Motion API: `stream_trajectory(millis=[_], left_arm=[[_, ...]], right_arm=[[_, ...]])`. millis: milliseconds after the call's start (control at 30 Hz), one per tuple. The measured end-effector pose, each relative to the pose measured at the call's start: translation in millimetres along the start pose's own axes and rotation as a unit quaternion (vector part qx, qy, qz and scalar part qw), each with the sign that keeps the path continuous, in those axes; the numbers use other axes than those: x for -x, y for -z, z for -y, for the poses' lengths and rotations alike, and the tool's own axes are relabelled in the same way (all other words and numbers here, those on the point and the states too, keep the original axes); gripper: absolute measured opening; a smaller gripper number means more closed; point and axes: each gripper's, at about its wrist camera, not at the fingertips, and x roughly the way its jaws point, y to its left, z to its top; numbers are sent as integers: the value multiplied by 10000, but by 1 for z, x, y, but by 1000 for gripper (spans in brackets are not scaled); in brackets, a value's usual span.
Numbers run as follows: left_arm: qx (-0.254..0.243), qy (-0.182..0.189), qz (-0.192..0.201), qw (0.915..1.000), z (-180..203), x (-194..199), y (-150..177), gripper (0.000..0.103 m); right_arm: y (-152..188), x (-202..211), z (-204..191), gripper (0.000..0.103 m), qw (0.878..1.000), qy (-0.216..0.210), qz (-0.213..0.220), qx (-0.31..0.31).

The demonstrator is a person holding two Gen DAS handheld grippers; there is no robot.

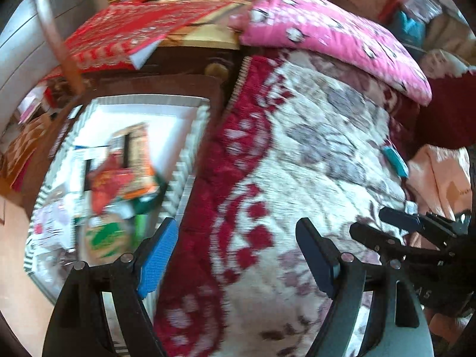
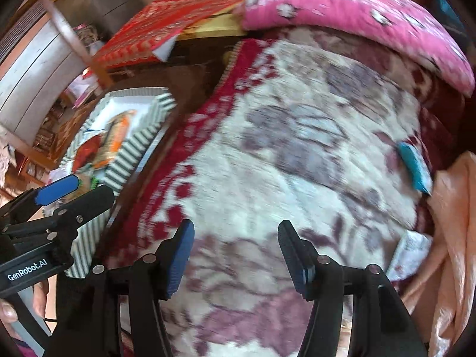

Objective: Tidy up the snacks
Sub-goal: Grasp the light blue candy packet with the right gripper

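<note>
Fuzzy cream-and-crimson floral blanket (image 1: 297,154) spreads under both your grippers. Your left gripper (image 1: 238,255) and right gripper (image 2: 235,255) are spread and empty. Crinkly snack packets (image 1: 119,178) sit in the striped box (image 1: 184,160) beyond your left fingers; a teal packet (image 2: 413,163) lies well right.

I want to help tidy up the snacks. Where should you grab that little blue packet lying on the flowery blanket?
The blue packet lies flat and slanted on the flowery blanket, long and narrow, nothing on it. Probably best to come straight down from above and pinch across its narrow middle, one finger on each long edge. The right tool, open and empty, looks nearer.
</note>
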Motion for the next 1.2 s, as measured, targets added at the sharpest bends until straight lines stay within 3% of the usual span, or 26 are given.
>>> stream_trajectory(millis=[233, 467, 800, 833, 867, 900, 1100, 1200], left_arm=[[-427, 148, -138, 9989, 44, -14, -3, 81], [-642, 290, -263, 9972, 63, -27, -7, 81], [-1242, 920, -466, 9869, 111, -46, -14, 81], [-1269, 979, -488, 9859, 116, -48, -15, 81], [-1314, 1052, -516, 9844, 122, -50, -15, 81], [-1352, 1102, -529, 9832, 128, -51, -15, 81], [-1733, 1397, -595, 9731, 176, -65, -13, 81], [-2175, 1660, -529, 9604, 206, -70, -11, 81]], right_arm=[[-7, 8, 71, 64, 9985, 453, 52, -286], [-49, 4, 164, 72, 9918, 1051, 11, -724], [-71, -50, 215, 72, 9915, 900, -475, -807], [-70, -52, 216, 69, 9918, 847, -472, -828], [-69, -55, 218, 46, 9920, 772, -490, -867], [-67, -55, 218, 31, 9923, 731, -464, -887], [-58, -25, 208, 31, 9957, 630, -179, -650], [-56, -2, 208, 31, 9955, 700, -12, -641]])
